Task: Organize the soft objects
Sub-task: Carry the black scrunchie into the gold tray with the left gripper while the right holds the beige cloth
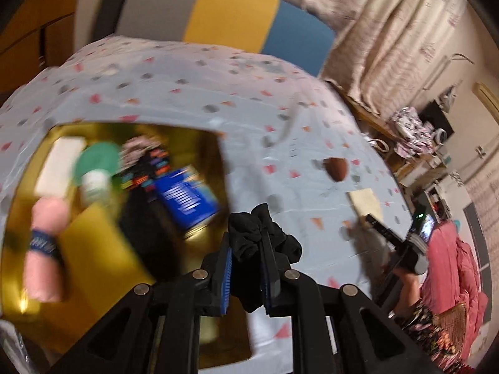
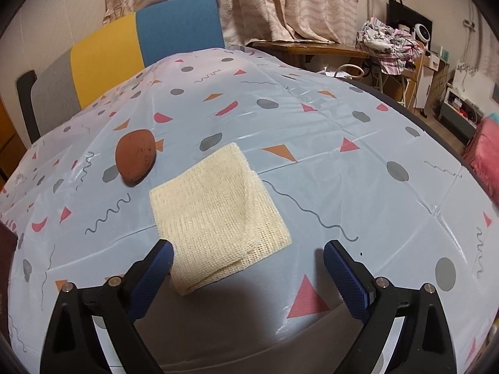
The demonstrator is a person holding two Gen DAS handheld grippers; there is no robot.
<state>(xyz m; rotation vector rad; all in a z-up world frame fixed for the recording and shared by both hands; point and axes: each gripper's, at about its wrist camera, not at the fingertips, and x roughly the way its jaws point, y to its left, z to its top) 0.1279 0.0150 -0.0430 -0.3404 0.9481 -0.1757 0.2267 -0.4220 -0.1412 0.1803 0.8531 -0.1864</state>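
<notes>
My left gripper (image 1: 246,249) is shut on a black sock (image 1: 262,237), held above the table near the right edge of a gold box (image 1: 199,143). The box holds a pink roll (image 1: 46,249), a yellow cloth (image 1: 99,243), a green item and a blue packet. My right gripper (image 2: 248,252) is open and empty, low over the table, with its fingers either side of the near edge of a folded cream mesh cloth (image 2: 215,208). A brown egg-shaped sponge (image 2: 135,160) lies left of the cloth; it also shows in the left wrist view (image 1: 336,170).
The table wears a pale blue patterned cover (image 2: 312,143). A grey, yellow and blue chair back (image 2: 131,53) stands at the far side. A pink blanket (image 1: 452,280) lies off the table's right. A cluttered side table (image 2: 389,46) is by the curtain.
</notes>
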